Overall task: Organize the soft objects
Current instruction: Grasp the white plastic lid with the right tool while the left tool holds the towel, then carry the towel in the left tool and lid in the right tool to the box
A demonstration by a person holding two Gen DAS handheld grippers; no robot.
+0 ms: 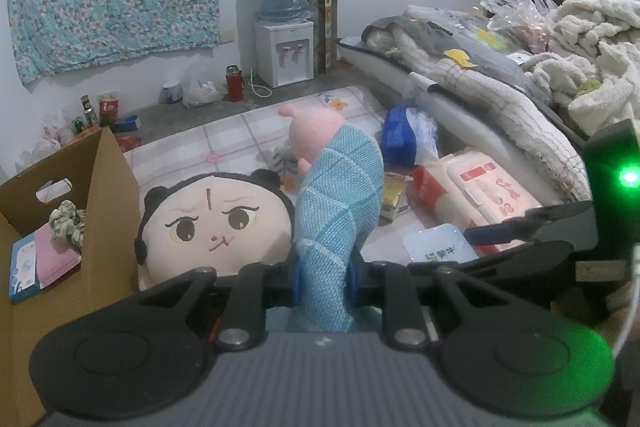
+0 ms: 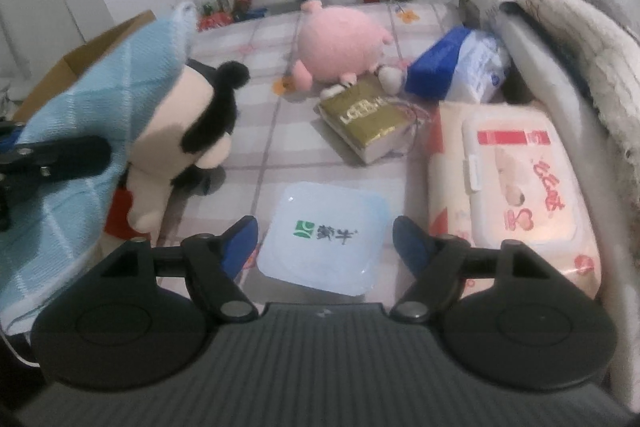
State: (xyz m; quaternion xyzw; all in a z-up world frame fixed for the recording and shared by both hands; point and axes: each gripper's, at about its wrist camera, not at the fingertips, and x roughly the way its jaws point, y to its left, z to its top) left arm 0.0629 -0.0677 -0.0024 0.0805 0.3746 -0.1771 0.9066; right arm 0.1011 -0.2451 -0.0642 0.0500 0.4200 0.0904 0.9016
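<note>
At far left, the open brown cardboard box already holds a crumpled patterned scrunchie and flat packets, so sorting looks begun. Beside it lies the cream plush doll with black hair buns. The left hand-held gripper pinches a light-blue knitted cloth. Further right, the pink plush pig, gold packet and red-lettered wipes pack remain on the mat. The right hand-held gripper stands wide and empty over a pale-blue lid with a green logo; its writing is unclear.

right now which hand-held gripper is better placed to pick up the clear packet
Right. The right hand-held gripper is open, empty, and straddles the clear packet. The left hand-held gripper is shut on the blue cloth.
</note>
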